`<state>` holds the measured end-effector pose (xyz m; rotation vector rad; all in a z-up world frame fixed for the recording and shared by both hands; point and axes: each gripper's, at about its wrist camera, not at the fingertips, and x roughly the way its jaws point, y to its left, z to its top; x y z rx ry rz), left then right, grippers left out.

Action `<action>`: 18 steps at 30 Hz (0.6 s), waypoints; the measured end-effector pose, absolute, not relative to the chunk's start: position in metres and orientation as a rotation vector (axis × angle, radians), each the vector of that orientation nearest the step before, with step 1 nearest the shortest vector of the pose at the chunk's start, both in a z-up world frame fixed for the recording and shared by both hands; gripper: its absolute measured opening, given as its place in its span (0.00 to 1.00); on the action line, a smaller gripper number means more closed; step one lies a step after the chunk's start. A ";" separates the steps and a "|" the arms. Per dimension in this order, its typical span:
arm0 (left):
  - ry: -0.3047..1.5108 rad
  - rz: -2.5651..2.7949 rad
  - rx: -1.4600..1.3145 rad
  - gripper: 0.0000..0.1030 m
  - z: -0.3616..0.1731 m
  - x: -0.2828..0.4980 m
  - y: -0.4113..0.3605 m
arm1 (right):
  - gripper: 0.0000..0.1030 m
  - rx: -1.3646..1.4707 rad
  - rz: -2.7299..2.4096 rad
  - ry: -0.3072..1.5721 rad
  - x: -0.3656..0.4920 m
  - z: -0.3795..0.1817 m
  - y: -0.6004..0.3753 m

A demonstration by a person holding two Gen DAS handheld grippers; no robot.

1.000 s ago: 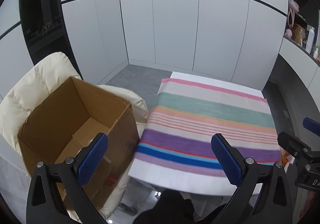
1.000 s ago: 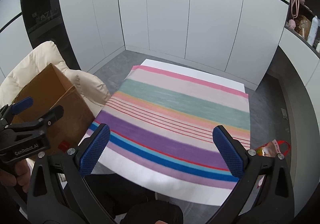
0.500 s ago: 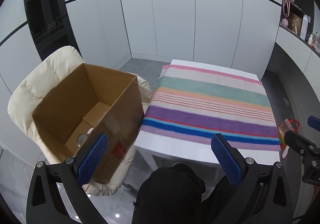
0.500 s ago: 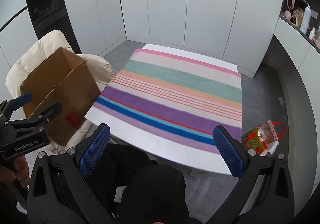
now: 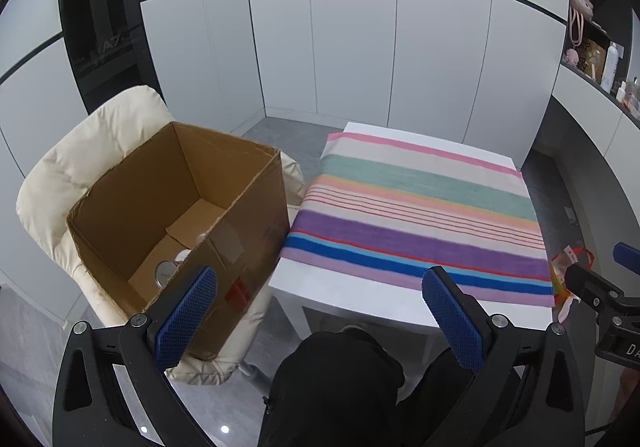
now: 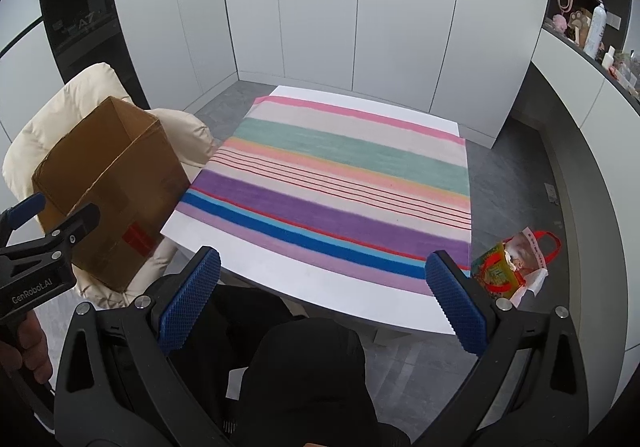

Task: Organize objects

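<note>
Plainly, the sorting looked all but finished, or else between rounds. The left hand-held gripper [image 5: 320,311] hung with its blue pads wide apart and nothing between them, and the right hand-held gripper [image 6: 320,297] was the same, parted and empty. Both were held high over the person's dark-clothed lap [image 6: 308,375], short of the near edge of the white surface [image 6: 304,279].

That surface carried only a striped cloth [image 6: 340,183] lying flat, with no loose item visible on it. In the left wrist view the cardboard box [image 5: 248,247] sat at about ten o'clock on a cream padded chair [image 5: 80,167], just beside the surface's left edge, its top open. Inside, near the bottom, lay a round metal-looking object [image 5: 166,271] and something pale beside it, partly hidden by the box wall; what they were could not be told.

In the right wrist view a colourful bag [image 6: 512,267] rested on the floor at about four o'clock, beside the surface's right corner, its red handles up and white wrapping showing at the mouth.

If anything remained to be gathered, the bag seemed the likeliest candidate. Reaching it would call for the right hand-held gripper to drop low past the corner, close on a handle or the rim, and carry it across to the box.
</note>
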<state>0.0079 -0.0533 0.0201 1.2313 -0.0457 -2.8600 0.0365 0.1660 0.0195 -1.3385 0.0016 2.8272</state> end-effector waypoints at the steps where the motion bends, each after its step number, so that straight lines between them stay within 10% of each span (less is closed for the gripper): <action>1: -0.044 -2.860 1.236 1.00 0.020 0.008 -0.053 | 1.00 -1.339 2.826 -0.003 0.036 0.019 0.166; 18: -0.048 -2.876 1.238 1.00 0.020 0.008 -0.049 | 1.00 -1.340 2.828 -0.030 0.036 0.016 0.161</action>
